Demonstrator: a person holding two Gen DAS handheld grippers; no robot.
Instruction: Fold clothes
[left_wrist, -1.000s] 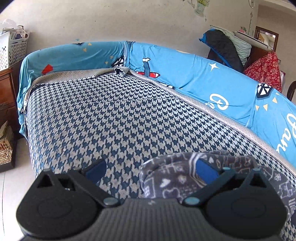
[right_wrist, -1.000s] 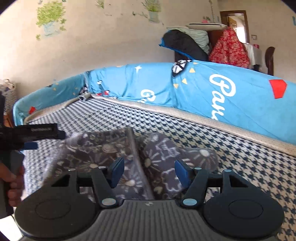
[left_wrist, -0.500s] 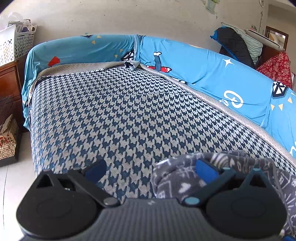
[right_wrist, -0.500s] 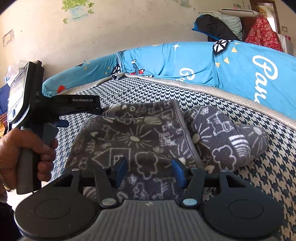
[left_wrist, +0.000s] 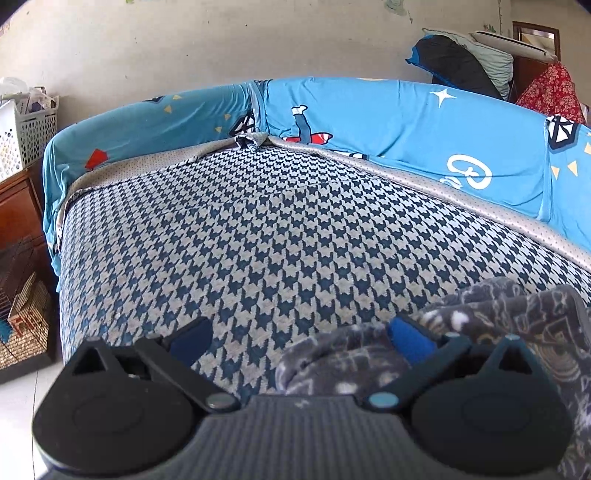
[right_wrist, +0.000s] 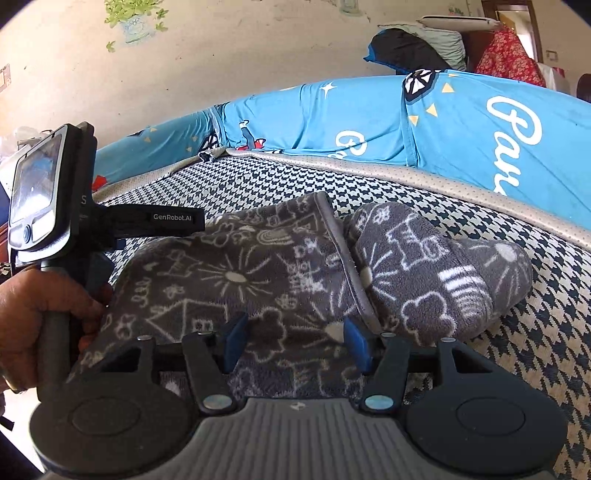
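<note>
A grey fleece garment with white doodle print (right_wrist: 258, 273) lies folded on the houndstooth bed cover (right_wrist: 517, 350), with a rolled sleeve part (right_wrist: 443, 269) to its right. My right gripper (right_wrist: 293, 341) is open, its blue pads over the garment's near edge. My left gripper (left_wrist: 299, 339) is open at the garment's left edge (left_wrist: 354, 354); its right pad rests on the fleece and its left pad is over bare cover. In the right wrist view the left gripper (right_wrist: 162, 221) is held by a hand at the garment's left side.
Blue printed padded rails (left_wrist: 369, 110) run along the bed's far and right sides. A wooden cabinet (left_wrist: 14, 206) with a white basket (left_wrist: 26, 136) stands at the left. Piled clothes (left_wrist: 480, 62) sit beyond the rail at the back right.
The right gripper has come down closer over the garment's near edge. The left gripper has shifted left, so the garment now sits further right in its view.
</note>
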